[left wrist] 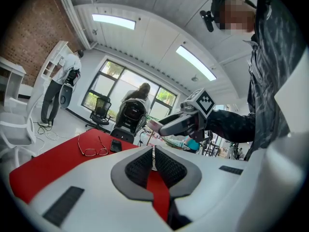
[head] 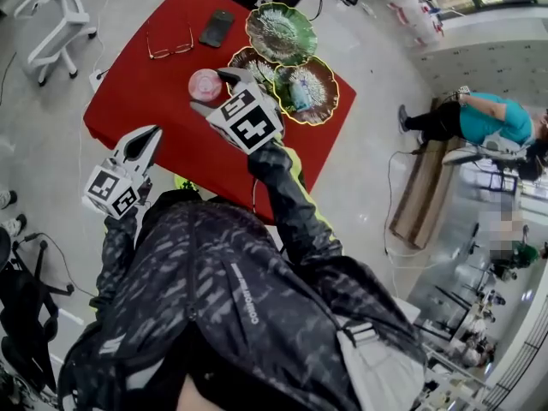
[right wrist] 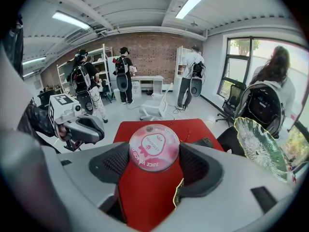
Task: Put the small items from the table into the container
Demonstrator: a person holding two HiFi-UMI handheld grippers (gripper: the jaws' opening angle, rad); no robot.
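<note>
pink jelly cup point(right wrist: 154, 147) | above red table point(head: 137, 92), just beside green dish point(head: 281, 32) | likely light, foil lid fragile, smooth sides may slip: hold across rim | right gripper point(head: 216, 91) clamped on its sides | left gripper point(head: 141, 144) closed, empty

Red table point(head: 141, 114): the near and left parts are bare and open to approach. The far edge carries glasses point(head: 169, 48) with a phone point(head: 216, 28) just beside them. The three-lobed green dish point(head: 281, 32) fills the far right corner, and a teal item point(head: 300, 97) occupies its right lobe. The right gripper point(head: 211, 92), clamped on a pink disc point(right wrist: 154, 147), stands in front of the dish.
</note>
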